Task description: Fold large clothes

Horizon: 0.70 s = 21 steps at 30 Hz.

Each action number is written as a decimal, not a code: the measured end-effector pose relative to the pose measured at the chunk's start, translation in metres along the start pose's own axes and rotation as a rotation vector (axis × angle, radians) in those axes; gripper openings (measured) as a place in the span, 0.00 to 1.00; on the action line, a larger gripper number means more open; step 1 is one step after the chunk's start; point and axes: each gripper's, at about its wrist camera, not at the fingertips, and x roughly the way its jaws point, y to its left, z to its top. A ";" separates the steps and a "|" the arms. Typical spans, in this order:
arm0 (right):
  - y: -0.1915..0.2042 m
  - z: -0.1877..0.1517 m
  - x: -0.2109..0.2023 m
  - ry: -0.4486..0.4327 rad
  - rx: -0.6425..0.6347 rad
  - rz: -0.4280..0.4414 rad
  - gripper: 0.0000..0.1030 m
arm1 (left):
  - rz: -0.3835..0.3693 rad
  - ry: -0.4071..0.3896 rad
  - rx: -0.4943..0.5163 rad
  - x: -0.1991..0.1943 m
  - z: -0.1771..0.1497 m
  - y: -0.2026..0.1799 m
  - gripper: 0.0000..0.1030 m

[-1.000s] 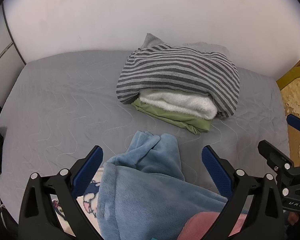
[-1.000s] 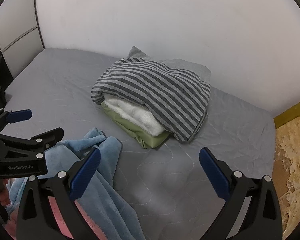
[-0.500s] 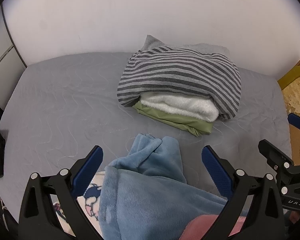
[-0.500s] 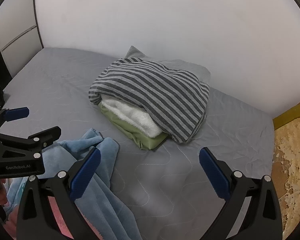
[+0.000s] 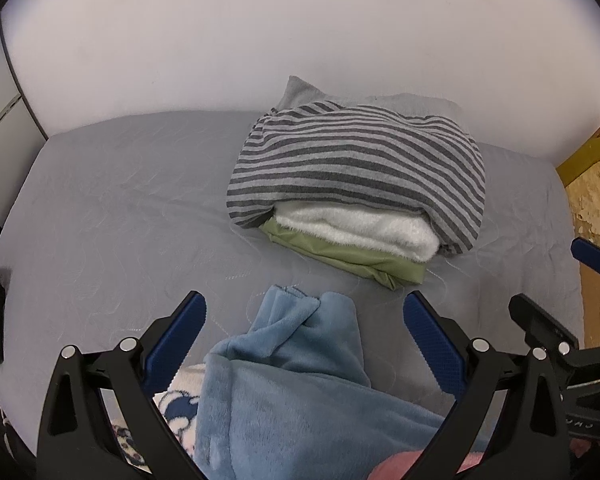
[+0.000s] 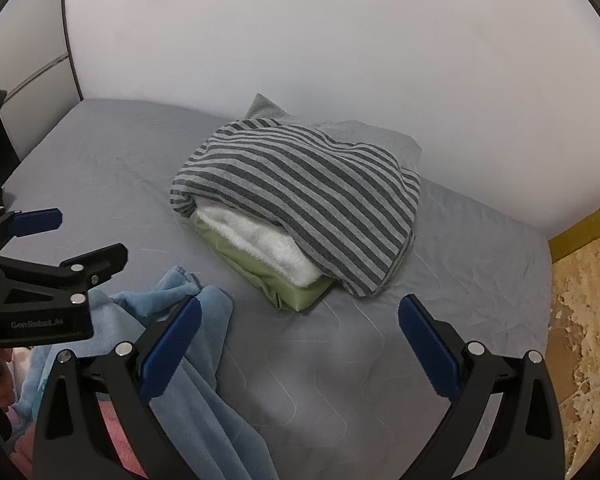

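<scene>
A crumpled light blue fleece garment (image 5: 300, 384) lies on the near part of the grey bed (image 5: 112, 208); it also shows in the right wrist view (image 6: 196, 364). My left gripper (image 5: 304, 340) is open and empty, jaws wide, just above the blue fleece. My right gripper (image 6: 298, 344) is open and empty, over bare sheet to the right of the fleece. A stack of folded clothes sits beyond: a grey striped top (image 5: 360, 168) over a white fleece (image 5: 360, 232) and a green piece (image 5: 352, 258).
A patterned white and navy cloth (image 5: 180, 400) and a pink cloth (image 6: 112, 432) lie by the blue fleece. A grey pillow (image 6: 372, 132) sits behind the stack against the white wall. A wooden floor and a yellow-edged object (image 6: 580, 236) are to the right of the bed.
Both grippers have drawn back and down slightly; the folded stack sits a little higher and farther in both views. The jaws stay open. The blue fleece has not moved.
</scene>
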 end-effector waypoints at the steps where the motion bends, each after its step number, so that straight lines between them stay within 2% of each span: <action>1: 0.001 0.000 -0.001 -0.010 -0.003 0.001 0.94 | 0.004 -0.007 0.000 0.000 0.001 -0.001 0.94; 21: 0.002 -0.001 0.002 -0.019 -0.014 -0.011 0.94 | 0.030 -0.064 -0.019 -0.007 0.000 0.001 0.94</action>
